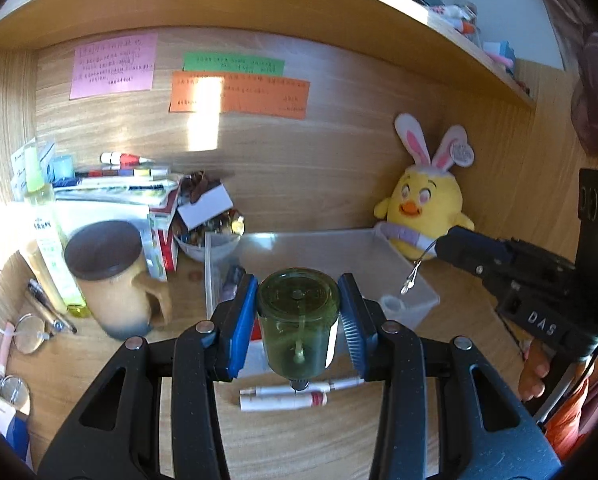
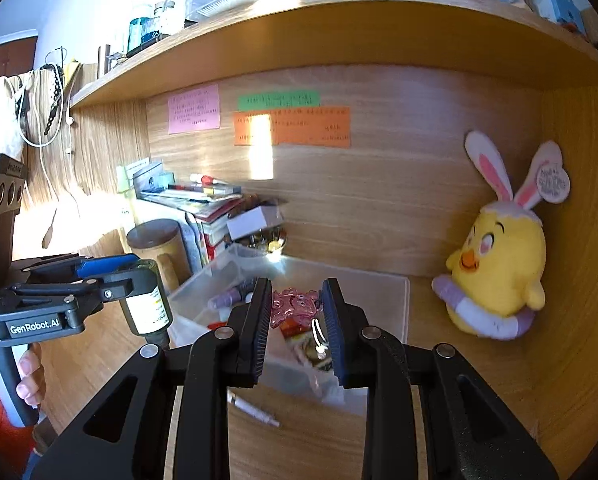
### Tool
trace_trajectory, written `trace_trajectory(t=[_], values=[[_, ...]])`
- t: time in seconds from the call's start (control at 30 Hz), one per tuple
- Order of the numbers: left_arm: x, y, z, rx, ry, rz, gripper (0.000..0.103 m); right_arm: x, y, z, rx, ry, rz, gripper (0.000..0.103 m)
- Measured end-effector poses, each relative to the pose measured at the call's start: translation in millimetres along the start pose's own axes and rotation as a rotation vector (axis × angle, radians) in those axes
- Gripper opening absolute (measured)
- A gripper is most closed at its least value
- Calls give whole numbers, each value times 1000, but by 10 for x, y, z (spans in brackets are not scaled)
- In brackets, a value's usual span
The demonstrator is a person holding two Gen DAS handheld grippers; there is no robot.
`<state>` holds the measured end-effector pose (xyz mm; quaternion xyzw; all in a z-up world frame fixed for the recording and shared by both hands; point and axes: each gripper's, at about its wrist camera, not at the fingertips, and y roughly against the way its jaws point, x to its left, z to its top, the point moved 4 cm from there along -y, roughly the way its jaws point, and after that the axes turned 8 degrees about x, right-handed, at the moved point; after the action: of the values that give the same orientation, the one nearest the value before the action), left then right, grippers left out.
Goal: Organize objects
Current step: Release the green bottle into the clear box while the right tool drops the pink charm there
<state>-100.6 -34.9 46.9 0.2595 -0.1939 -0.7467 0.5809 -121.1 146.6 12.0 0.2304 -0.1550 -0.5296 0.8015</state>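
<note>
My left gripper point(image 1: 299, 292) is shut on a dark green glass bottle point(image 1: 297, 320) with a white label, held off the desk in front of a clear plastic bin point(image 1: 419, 292). The right wrist view shows that gripper point(image 2: 139, 276) and the bottle point(image 2: 147, 308) at the left. My right gripper point(image 2: 297, 300) is shut on a pink see-through charm point(image 2: 295, 306) above the bin point(image 2: 403, 308). A metal clasp point(image 2: 319, 340) dangles from the charm. In the left wrist view the right gripper point(image 1: 445, 246) comes in from the right, with the clasp point(image 1: 411, 278) hanging over the bin.
A yellow plush chick point(image 1: 423, 208) sits behind the bin's right corner. A lidded mug point(image 1: 107, 276), a spray bottle point(image 1: 47, 240), stacked books point(image 1: 131, 192) and a bowl of trinkets point(image 1: 211, 236) crowd the left. Two white pens point(image 1: 291, 396) lie in front. A shelf point(image 1: 259, 4) hangs overhead.
</note>
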Motion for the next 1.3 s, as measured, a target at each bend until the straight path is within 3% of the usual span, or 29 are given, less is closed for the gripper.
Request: trace_trajectory(t=[0.27,0.5,0.97,1.03,1.2,1.3], values=[[139,-117,227,-37,48,14,41,-62,-265,51,31,1,-31,24],[296,-425,243,-12,87,78,41,-240,-642,-105,129,-25,-64,24],[294,-844,92,93,65,75,41,-304,-1100,-326,251,-39,-49,24],[275,-856,75,101,56,76,44,-302,-1141,-351,266,-32,-55,24],[245,-808,56,95,49,79,63,-309,-1165,-369,280,-35,-58,25],[221,-744,54,85,43,78,72,-321,-1173,-372,288,-39,-63,34]])
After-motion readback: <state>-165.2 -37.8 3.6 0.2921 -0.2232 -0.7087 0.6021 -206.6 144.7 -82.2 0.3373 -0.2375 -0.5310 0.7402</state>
